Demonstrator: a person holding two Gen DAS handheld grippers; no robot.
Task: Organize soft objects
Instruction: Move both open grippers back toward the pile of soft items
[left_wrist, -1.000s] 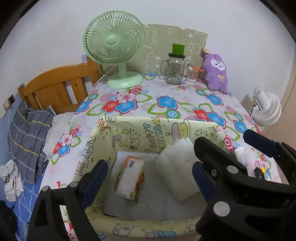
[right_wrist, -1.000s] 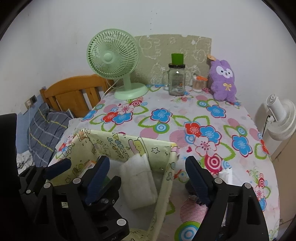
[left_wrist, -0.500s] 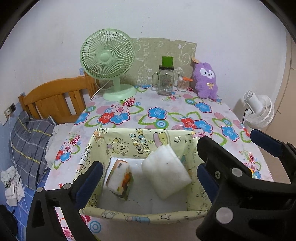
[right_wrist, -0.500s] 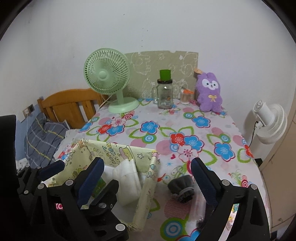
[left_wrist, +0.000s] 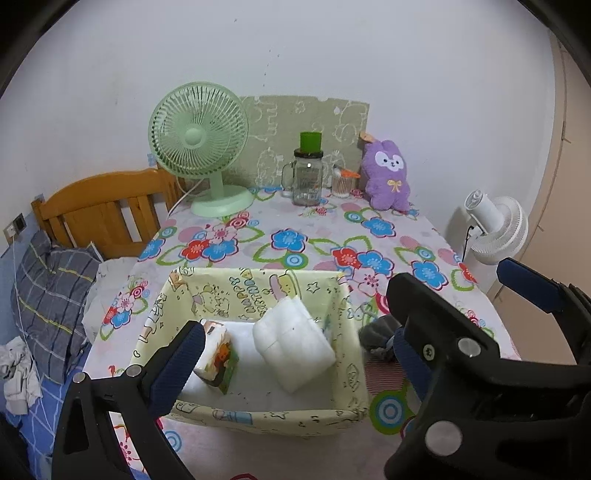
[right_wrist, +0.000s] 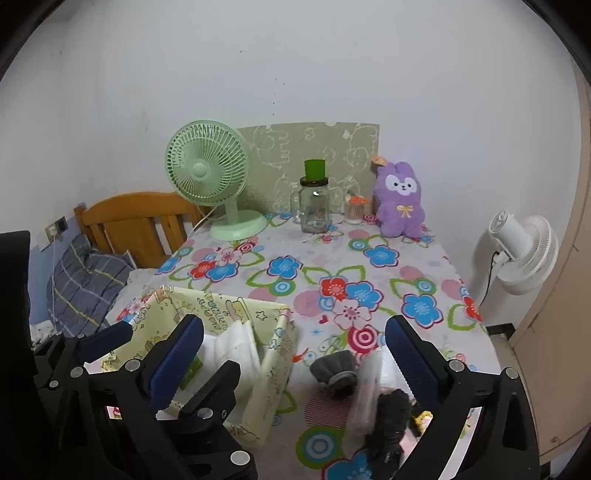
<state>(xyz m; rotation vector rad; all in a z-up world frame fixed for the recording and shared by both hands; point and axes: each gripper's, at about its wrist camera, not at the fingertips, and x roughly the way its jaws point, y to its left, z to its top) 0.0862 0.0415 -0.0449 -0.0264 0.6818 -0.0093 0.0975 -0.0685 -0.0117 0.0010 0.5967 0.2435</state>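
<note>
A: What's on the table (left_wrist: 306, 236)?
B: A fabric box (left_wrist: 258, 288) holding a white pad (left_wrist: 295, 343) and a tissue pack (left_wrist: 216, 354); a grey bundle (right_wrist: 334, 373) lies just right of it.
A: And the grippers?
B: The left gripper (left_wrist: 295, 354) is spread wide, empty. The right gripper (right_wrist: 293, 365) has just been opening; nothing is gripped.

Only legible txt: "HAPPY" printed on inner back wall of yellow fabric bin (left_wrist: 207, 291); rest unreadable.
</note>
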